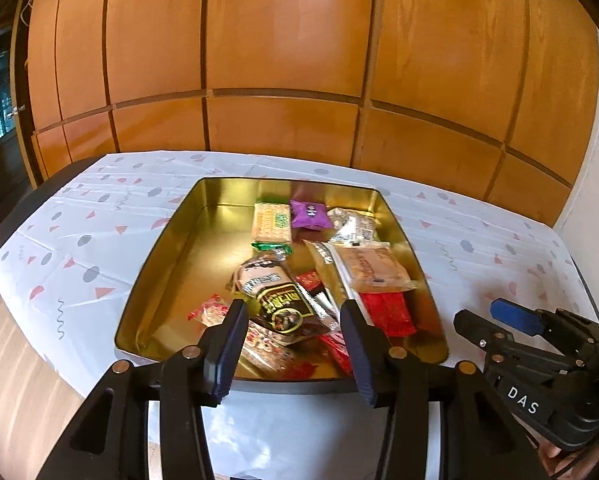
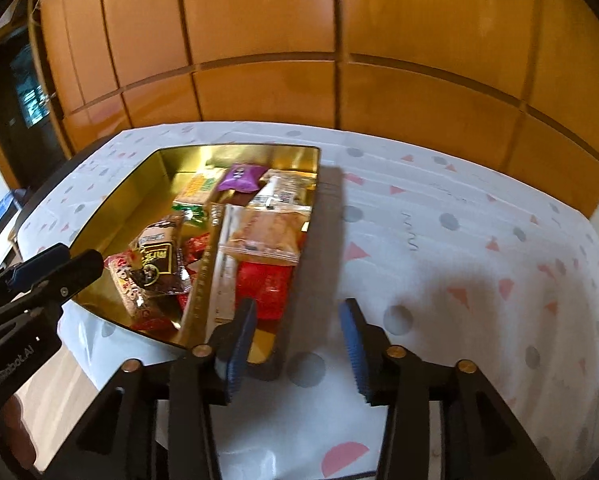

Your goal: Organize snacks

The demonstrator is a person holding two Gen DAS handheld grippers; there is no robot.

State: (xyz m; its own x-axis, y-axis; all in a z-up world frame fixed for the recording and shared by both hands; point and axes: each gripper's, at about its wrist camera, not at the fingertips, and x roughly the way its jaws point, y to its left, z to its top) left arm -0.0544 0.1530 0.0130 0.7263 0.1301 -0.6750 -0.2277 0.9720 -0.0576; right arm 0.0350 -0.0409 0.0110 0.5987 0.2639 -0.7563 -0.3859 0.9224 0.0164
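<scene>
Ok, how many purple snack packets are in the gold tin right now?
1. The purple packet lies at the far end of the gold tin, between a tan cracker pack and a clear-wrapped snack. Others could be buried under the pile.

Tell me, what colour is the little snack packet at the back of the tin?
Purple packet, clearest in the left wrist view.

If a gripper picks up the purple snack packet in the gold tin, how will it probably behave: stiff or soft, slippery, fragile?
The purple packet looks puffed like a small pillow, so it would probably give under the pads and feel light. Its wrapper looks like smooth film, so it may slip. It lies near the far wall of the gold tin, partly against neighbouring packets, which could shift when it lifts.
</scene>
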